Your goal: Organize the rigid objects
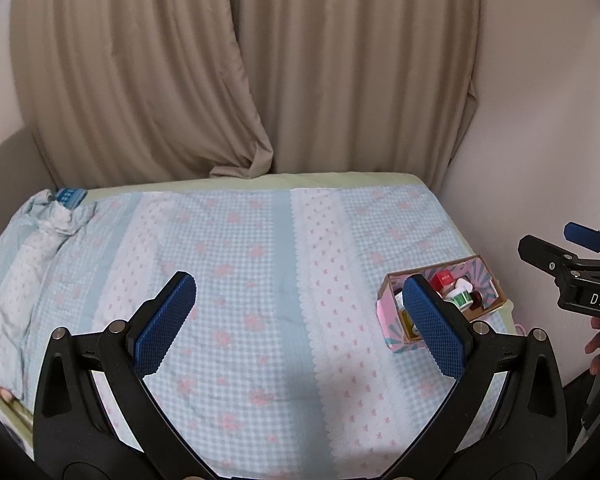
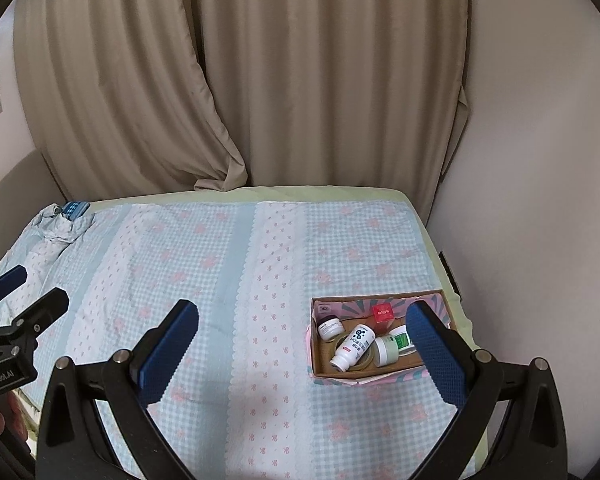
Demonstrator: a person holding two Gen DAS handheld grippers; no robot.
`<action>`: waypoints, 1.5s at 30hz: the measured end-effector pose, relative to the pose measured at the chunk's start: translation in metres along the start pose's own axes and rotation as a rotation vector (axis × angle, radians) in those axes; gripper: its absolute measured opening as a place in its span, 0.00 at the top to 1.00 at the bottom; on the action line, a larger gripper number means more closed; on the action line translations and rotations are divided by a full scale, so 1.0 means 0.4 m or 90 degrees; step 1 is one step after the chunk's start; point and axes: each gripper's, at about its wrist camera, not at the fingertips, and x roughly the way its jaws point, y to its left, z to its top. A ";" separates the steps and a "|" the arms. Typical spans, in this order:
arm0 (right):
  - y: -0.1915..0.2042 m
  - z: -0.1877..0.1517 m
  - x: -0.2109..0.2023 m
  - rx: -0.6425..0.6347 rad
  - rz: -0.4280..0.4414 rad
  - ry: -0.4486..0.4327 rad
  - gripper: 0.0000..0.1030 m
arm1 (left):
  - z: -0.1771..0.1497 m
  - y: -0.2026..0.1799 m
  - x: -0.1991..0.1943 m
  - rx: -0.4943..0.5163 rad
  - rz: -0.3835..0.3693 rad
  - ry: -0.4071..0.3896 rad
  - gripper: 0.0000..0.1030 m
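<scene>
Right wrist view takes in a bed (image 2: 228,280) under a blue and white checked cover with pink flowers, running from the near edge to beige curtains (image 2: 260,80) at the far side. A plain wall (image 2: 540,160) closes the right side. At the far left corner the cover bunches up beside a small blue packet (image 2: 75,209).

Near the bed's right edge sits an open cardboard box (image 2: 320,364), its outside patterned in pink and teal. Inside lie a white bottle (image 2: 352,347) on its side, a white jar (image 2: 329,328) toward the far left corner, a red cube (image 2: 383,313) against the far wall, and a pale green jar (image 2: 387,350) tipped over at the right. A green-labelled container (image 2: 401,338) lies just behind that jar, partly hidden by the right finger.

Right gripper (image 2: 300,360) hangs above the bed with its blue-padded fingers spread wide and nothing between them; its right finger overlaps the box's right end. In the left wrist view, the left gripper (image 1: 300,328) is likewise spread wide and empty over the middle of the bed, with the box (image 1: 388,322) behind its right finger. Each gripper shows at the edge of the other's view, the left one (image 2: 28,292) low at the left, the right one (image 1: 560,248) at the far right, well apart.
</scene>
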 end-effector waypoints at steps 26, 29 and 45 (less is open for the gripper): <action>-0.006 0.013 0.006 0.002 0.005 -0.005 0.00 | 0.002 -0.002 -0.014 -0.004 0.009 -0.009 0.00; -0.009 0.016 0.006 0.001 0.005 -0.006 0.00 | 0.002 -0.002 -0.018 -0.003 0.010 -0.012 0.00; -0.008 0.015 0.005 0.000 0.006 -0.007 0.00 | 0.012 0.001 -0.020 -0.009 0.016 -0.020 0.00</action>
